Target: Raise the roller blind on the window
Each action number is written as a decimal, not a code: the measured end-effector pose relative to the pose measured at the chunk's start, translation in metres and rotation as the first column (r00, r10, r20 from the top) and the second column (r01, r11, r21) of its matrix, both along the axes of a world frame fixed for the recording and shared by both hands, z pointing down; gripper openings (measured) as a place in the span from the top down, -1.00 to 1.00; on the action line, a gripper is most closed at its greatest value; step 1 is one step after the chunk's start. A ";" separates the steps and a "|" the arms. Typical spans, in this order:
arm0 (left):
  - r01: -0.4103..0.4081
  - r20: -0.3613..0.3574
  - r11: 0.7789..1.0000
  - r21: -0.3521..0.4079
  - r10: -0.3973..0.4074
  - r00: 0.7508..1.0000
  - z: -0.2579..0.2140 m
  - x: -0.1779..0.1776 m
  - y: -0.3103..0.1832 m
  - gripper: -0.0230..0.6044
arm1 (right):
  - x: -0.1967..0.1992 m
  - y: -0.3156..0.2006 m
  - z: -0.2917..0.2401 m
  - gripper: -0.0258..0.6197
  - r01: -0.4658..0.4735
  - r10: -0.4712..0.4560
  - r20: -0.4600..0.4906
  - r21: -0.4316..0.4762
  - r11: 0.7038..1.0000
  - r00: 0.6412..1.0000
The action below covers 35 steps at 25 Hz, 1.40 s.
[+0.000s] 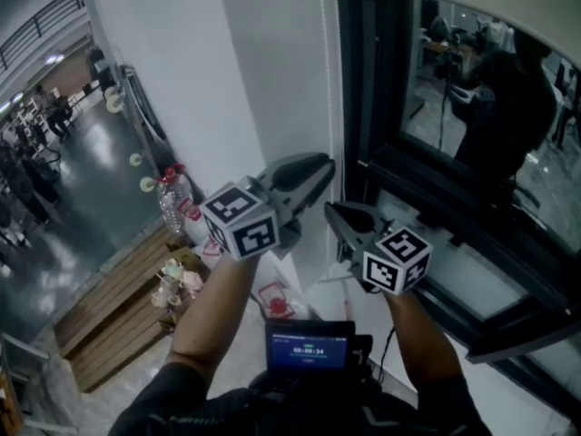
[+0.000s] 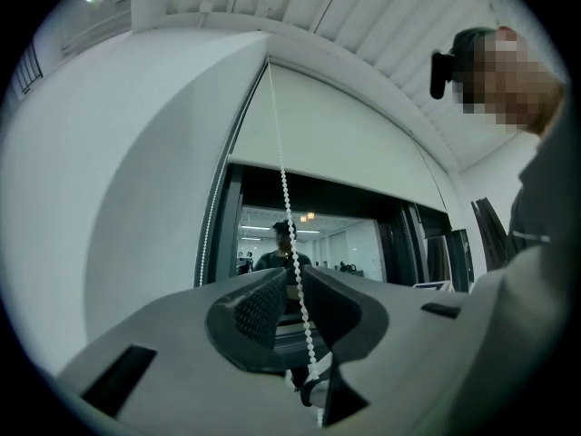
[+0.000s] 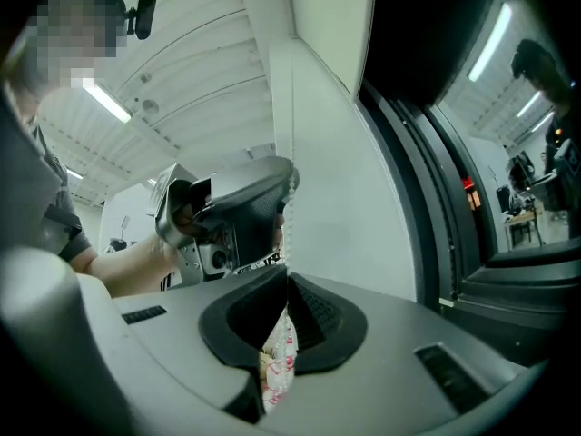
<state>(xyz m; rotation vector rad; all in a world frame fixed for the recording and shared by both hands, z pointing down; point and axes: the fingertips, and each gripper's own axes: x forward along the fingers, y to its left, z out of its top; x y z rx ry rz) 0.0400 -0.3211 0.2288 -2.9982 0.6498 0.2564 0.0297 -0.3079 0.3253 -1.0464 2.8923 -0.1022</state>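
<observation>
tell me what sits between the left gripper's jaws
The bead chain hangs through the left gripper's parted jaws, seen in the left gripper view.

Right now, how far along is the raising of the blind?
Partly done: the roller blind covers only the top of the window. In hand: the right tool is shut on the bead chain; the left tool is open, higher, chain between its jaws. Left: grip and pull until the blind is up.

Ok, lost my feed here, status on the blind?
Left gripper open, bead chain running between its jaws. Right gripper shut on bead chain. Roller blind partly up. No obstruction seen.
</observation>
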 end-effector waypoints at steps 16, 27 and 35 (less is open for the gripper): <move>-0.023 -0.020 1.000 -0.017 0.023 1.000 0.015 0.005 -0.001 0.88 | -0.001 -0.003 0.011 0.90 0.001 -0.001 0.012 -0.047 0.999 1.000; 0.010 0.001 0.998 -0.069 -0.010 1.000 0.057 0.005 -0.006 0.88 | 0.005 -0.008 0.053 0.90 -0.017 0.018 0.007 -0.133 0.991 1.000; 0.035 0.044 0.997 -0.074 -0.032 0.999 0.082 0.010 -0.003 0.88 | 0.007 -0.005 0.078 0.90 -0.025 0.026 -0.002 -0.183 0.983 1.000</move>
